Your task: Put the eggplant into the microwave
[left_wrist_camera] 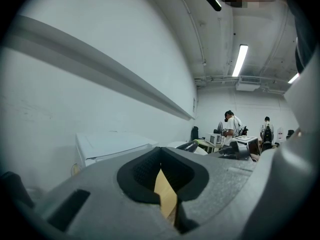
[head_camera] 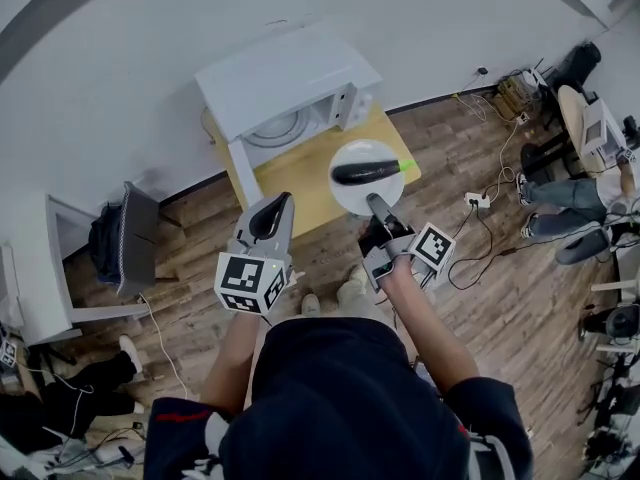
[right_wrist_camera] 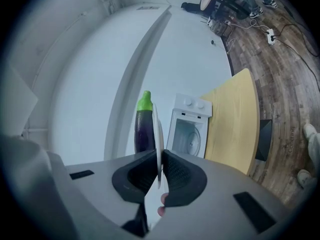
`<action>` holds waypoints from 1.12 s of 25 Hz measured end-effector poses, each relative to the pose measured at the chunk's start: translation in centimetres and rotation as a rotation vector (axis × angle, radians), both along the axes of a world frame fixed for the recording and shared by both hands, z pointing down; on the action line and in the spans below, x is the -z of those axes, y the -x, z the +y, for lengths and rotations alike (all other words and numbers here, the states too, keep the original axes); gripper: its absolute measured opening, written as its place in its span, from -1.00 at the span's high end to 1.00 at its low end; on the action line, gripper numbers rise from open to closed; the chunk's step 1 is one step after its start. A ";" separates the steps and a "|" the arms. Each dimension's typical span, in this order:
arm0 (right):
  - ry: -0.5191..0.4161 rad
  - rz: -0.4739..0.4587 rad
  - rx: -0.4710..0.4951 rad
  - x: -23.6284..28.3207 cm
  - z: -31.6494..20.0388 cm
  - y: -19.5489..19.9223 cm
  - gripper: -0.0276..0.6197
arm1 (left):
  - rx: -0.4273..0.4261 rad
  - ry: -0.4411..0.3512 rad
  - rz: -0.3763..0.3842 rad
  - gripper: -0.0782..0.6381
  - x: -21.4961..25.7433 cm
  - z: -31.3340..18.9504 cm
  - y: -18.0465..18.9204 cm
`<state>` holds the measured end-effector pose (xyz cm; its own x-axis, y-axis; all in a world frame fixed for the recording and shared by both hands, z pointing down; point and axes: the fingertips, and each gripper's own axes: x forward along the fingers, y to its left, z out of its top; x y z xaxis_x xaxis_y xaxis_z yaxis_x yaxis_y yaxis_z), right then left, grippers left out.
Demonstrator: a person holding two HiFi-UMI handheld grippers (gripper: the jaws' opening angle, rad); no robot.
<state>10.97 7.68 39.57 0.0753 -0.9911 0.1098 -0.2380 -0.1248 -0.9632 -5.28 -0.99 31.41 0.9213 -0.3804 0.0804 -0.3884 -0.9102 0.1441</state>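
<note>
Desk (head_camera: 300,183), one: one open microwave (head_camera: 285,83) at 11 o'clock; one plate (head_camera: 350,196) bearing one eggplant (head_camera: 365,171) at 3 o'clock, gripped by right tongs (head_camera: 374,202); left tongs (head_camera: 282,199) closed, empty.

no text, brand or number can be read in any view. the only printed marks are black-and-white square patterns on the cube (head_camera: 250,280) of the left gripper (head_camera: 275,206) and the cube (head_camera: 433,247) of the right gripper (head_camera: 375,203). any print by the microwave (right_wrist_camera: 192,129) knobs is too small to tell.
</note>
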 end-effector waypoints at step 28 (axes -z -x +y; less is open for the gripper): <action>0.072 -0.088 0.317 -5.0 -13.8 -4.0 0.83 | 0.274 0.056 -0.086 0.74 -2.9 -7.9 -4.0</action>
